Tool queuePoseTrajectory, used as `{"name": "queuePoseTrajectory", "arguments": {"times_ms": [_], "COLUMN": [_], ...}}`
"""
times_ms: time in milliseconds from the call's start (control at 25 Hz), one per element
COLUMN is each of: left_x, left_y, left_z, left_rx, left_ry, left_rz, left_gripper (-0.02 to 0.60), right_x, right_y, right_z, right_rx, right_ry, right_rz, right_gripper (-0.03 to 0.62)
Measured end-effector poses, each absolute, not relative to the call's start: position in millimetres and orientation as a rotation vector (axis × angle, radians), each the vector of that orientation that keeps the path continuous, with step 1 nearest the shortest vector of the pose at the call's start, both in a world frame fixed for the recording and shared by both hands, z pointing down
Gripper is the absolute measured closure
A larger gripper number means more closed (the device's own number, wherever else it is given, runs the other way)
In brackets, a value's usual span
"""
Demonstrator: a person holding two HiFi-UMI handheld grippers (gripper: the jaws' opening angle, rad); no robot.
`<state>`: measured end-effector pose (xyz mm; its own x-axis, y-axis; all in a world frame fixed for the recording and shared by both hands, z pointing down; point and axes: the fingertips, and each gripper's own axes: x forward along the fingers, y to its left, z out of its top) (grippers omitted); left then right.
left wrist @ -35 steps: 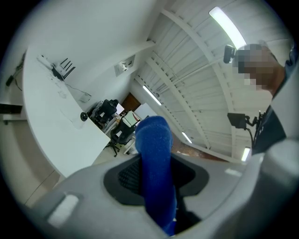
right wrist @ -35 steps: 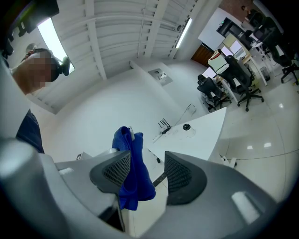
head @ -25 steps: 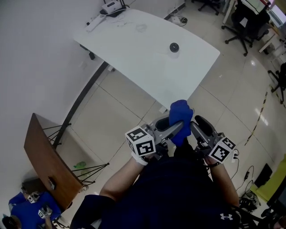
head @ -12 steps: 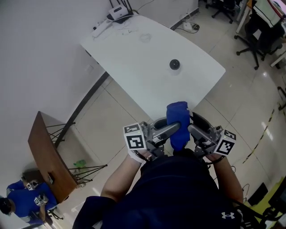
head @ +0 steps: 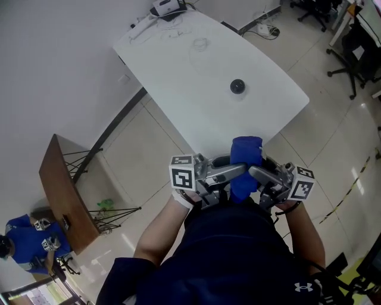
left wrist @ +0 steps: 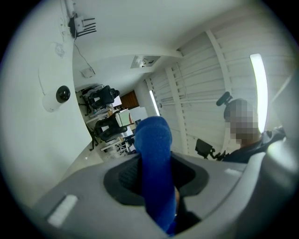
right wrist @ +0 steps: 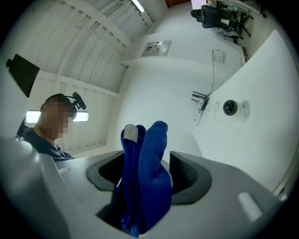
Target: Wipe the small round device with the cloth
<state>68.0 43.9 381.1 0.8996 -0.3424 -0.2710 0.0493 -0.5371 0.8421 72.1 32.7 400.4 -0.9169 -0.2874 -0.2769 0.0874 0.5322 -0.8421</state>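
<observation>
The small round black device (head: 237, 86) sits on the white table (head: 178, 65), well ahead of both grippers; it also shows in the left gripper view as the device (left wrist: 62, 94) and in the right gripper view as the device (right wrist: 230, 107). A blue cloth (head: 245, 155) stands bunched between the two grippers, close to the person's torso. My left gripper (head: 235, 173) is shut on the cloth (left wrist: 154, 158). My right gripper (head: 257, 174) has the cloth (right wrist: 149, 172) between its jaws, which are closing; gaps still show beside the pads.
A router (head: 166, 7) and a thin cable lie at the table's far end. A brown folding table (head: 62, 202) stands at the left on the tiled floor. Office chairs (head: 351, 47) are at the upper right. A person in blue (head: 24, 238) is at the lower left.
The head view has swung, so the table and device now sit nearer the picture's middle. Both grippers stay together at the torso with the cloth between them.
</observation>
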Motion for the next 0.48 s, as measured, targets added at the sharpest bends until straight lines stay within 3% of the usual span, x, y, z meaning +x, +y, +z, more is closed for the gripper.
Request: {"name": "queuePoseTrajectory", "arguments": {"times_ms": [120,320,480], "left_x": [67.3,48.6,28.5], "left_y": [41.8,18.0,-12.7], "left_z": [390.2,408.5,422.6], "left_rx": [2.072,2.045,2.018], "left_ry": [-0.219,-0.230,-0.333], "left_rz": [-0.485,-0.450,-0.460], "left_gripper": [0.439,0.439,0.402], "right_x": [73.4,59.8,51.0], "right_y": [33.1,12.1,-15.0], "right_z": [406.2,420.9,429.3], "right_rx": [-0.173,-0.295,-0.448], "right_ry": [2.399,2.373,2.356], "right_rz": [-1.335,-1.363,-1.361], "right_gripper": [0.376,0.424,0.457]}}
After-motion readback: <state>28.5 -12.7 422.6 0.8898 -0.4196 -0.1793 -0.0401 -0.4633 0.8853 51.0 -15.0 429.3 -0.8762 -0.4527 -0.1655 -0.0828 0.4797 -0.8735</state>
